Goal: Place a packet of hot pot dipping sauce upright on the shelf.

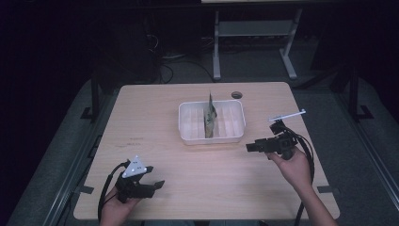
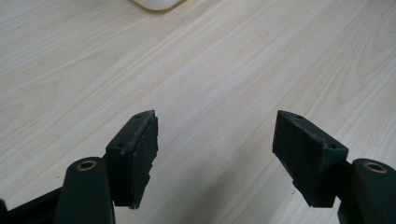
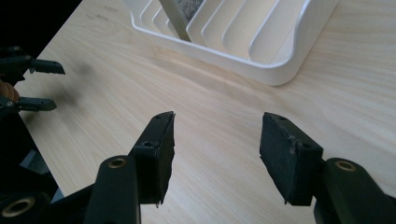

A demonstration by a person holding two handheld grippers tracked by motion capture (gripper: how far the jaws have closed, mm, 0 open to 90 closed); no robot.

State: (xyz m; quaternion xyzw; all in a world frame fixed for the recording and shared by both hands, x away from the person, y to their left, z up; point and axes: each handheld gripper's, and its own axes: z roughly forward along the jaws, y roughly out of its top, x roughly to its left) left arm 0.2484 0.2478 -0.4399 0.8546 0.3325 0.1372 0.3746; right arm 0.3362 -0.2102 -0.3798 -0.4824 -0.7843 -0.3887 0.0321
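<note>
high view: the white slotted tray [image 1: 211,122] sits just past the middle of the wooden table [image 1: 155,122], with a thin printed packet [image 1: 210,117] standing on edge in one of its middle slots. the right gripper [image 1: 249,147] hangs at about four o'clock from the tray, near its corner, jaws spread with nothing between them. the left gripper [image 1: 157,183] sits at about seven o'clock, well apart from the tray, jaws spread too.

left gripper view: both black jaws stand wide over bare wood; a tray corner [image 2: 156,3] peeks in at twelve o'clock.

right gripper view: the jaws gape, empty, with the tray [image 3: 280,70] at one o'clock and the packet [image 3: 182,9] upright in its slot.
</note>
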